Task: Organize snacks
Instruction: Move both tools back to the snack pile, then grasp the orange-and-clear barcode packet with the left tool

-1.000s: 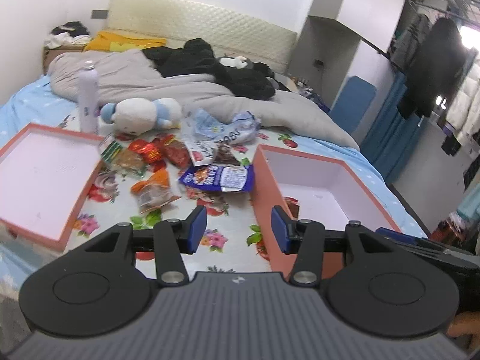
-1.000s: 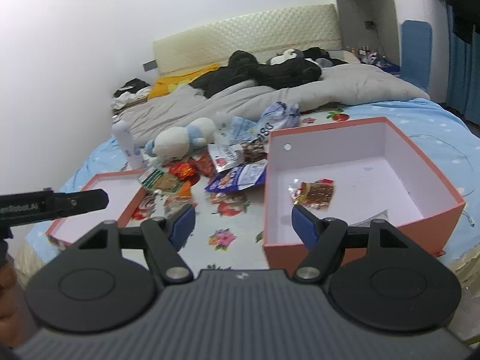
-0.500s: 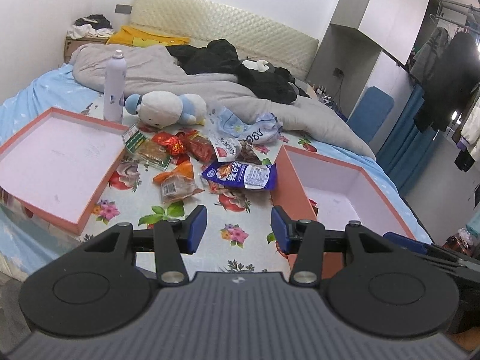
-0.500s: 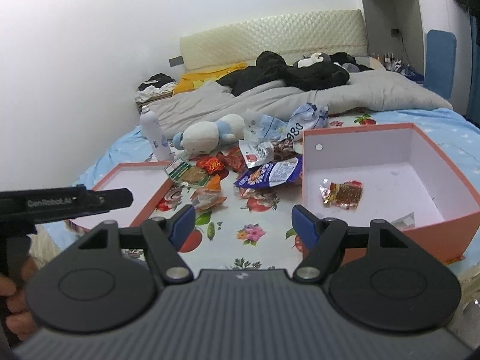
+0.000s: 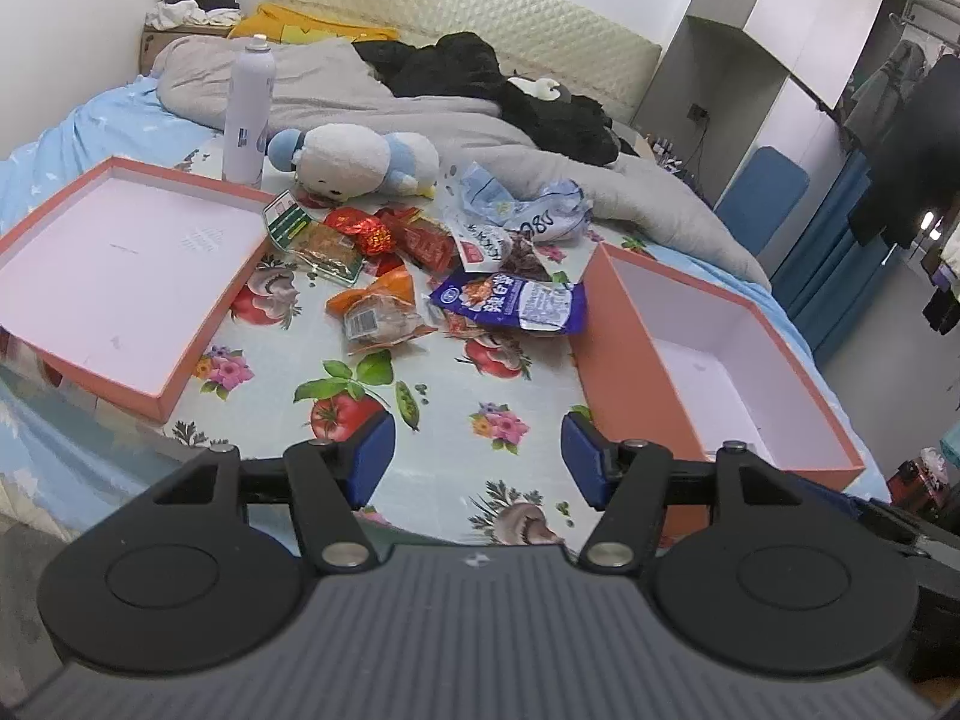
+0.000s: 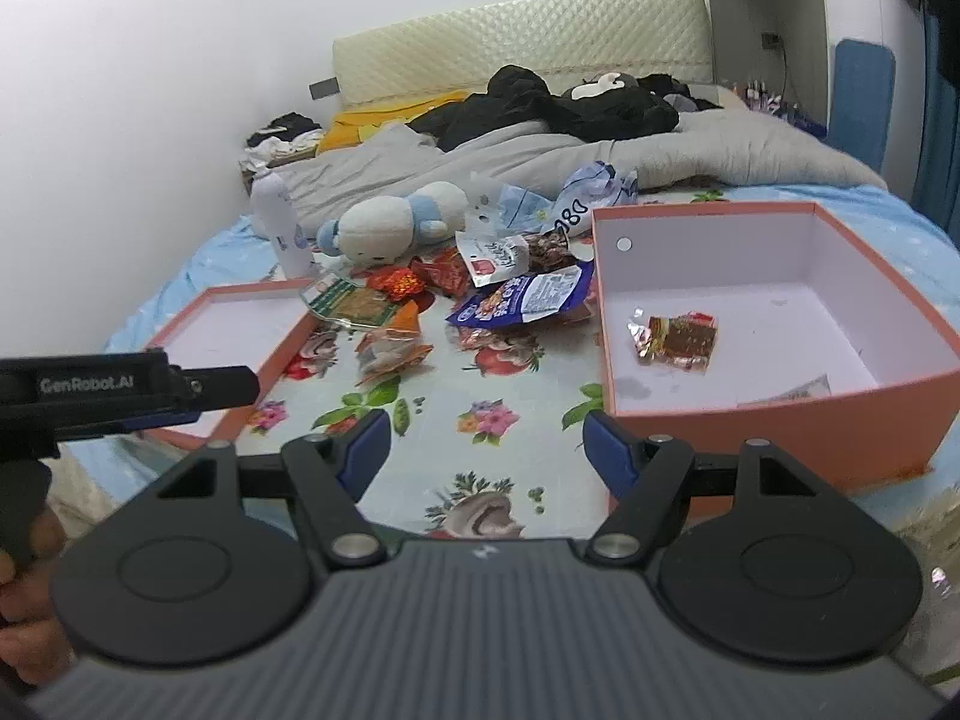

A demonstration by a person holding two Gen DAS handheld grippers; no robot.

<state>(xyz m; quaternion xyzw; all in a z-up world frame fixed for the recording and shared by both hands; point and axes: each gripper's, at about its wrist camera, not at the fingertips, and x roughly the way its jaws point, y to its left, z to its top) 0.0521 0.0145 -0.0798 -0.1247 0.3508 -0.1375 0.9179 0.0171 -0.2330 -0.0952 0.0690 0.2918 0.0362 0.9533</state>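
My left tongs [image 5: 477,456] have just been opening and my right tongs [image 6: 486,450] are wide too, both holding nothing, and the snacks [image 5: 420,276] lie piled between the lid [image 5: 180,372] and the box [image 6: 780,432], so one grab could pinch two slippery bags.

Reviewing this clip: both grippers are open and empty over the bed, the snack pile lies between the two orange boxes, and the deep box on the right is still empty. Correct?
Not quite. The deep box is not empty: the right wrist view shows a red and gold snack packet on its floor. The rest holds: the left gripper and right gripper are open and empty, and the snack pile lies between the boxes.
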